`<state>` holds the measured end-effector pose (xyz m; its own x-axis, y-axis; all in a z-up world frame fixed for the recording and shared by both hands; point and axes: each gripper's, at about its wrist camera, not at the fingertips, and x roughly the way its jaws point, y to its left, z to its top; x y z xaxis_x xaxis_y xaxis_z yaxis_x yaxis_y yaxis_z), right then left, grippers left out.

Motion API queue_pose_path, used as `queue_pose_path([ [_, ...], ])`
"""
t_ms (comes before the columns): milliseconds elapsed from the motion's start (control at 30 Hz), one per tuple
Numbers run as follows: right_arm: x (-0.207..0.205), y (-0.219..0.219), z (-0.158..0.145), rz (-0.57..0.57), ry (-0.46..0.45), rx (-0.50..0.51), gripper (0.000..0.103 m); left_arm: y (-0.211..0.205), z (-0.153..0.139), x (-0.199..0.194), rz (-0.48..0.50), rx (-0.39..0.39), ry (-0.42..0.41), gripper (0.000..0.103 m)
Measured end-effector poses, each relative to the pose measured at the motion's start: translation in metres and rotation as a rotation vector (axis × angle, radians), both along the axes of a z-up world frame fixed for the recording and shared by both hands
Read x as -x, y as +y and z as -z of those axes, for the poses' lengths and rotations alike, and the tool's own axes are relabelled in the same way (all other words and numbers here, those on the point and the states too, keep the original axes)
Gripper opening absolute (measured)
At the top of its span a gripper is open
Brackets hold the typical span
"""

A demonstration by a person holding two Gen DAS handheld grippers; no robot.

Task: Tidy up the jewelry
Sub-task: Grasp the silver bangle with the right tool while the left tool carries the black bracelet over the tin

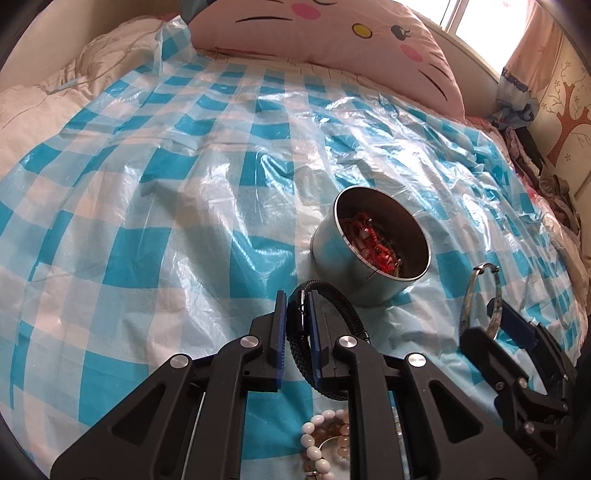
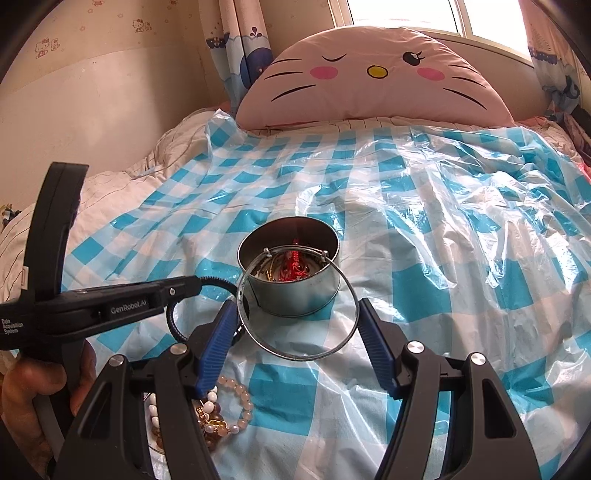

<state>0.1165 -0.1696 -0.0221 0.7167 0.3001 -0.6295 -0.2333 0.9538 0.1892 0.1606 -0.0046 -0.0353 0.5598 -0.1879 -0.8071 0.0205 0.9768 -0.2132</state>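
A round metal tin [image 1: 373,247] [image 2: 291,273] stands on the checked plastic sheet with red cord jewelry inside. My left gripper [image 1: 297,314] is shut on a black braided bracelet [image 1: 347,314], held just before the tin; the bracelet also shows in the right wrist view [image 2: 173,317]. My right gripper [image 2: 297,325] is shut on a thin silver bangle [image 2: 295,354] [image 1: 480,299], gripped across its width, its far part overlapping the tin. Bead bracelets [image 2: 221,406] [image 1: 325,435] lie in a pile near the front.
A blue and white checked plastic sheet [image 2: 424,229] [image 1: 166,192] covers the bed. A pink cat-face pillow [image 2: 376,81] [image 1: 332,33] lies at the head. Clothes [image 1: 546,173] are piled at the right edge. A wall [image 2: 92,92] is on the left.
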Motion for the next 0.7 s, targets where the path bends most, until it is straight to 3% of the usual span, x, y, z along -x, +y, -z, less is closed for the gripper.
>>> queue_pose_path([
  [167,0.000,-0.002,0.002,-0.002,0.011,-0.010,0.064,-0.007,0.025,-0.003,0.044,-0.094,0.103,0.011],
  [433,0.000,-0.005,0.003,-0.004,0.024,-0.029,0.064,-0.020,0.032,-0.004,0.073,-0.211,0.103,0.008],
  [600,0.001,-0.008,0.001,0.002,0.014,-0.038,0.064,-0.009,0.022,-0.001,0.071,-0.094,0.087,0.007],
  [700,0.002,-0.010,0.000,0.007,0.006,-0.045,0.065,-0.002,0.008,0.006,0.072,-0.010,0.035,0.007],
])
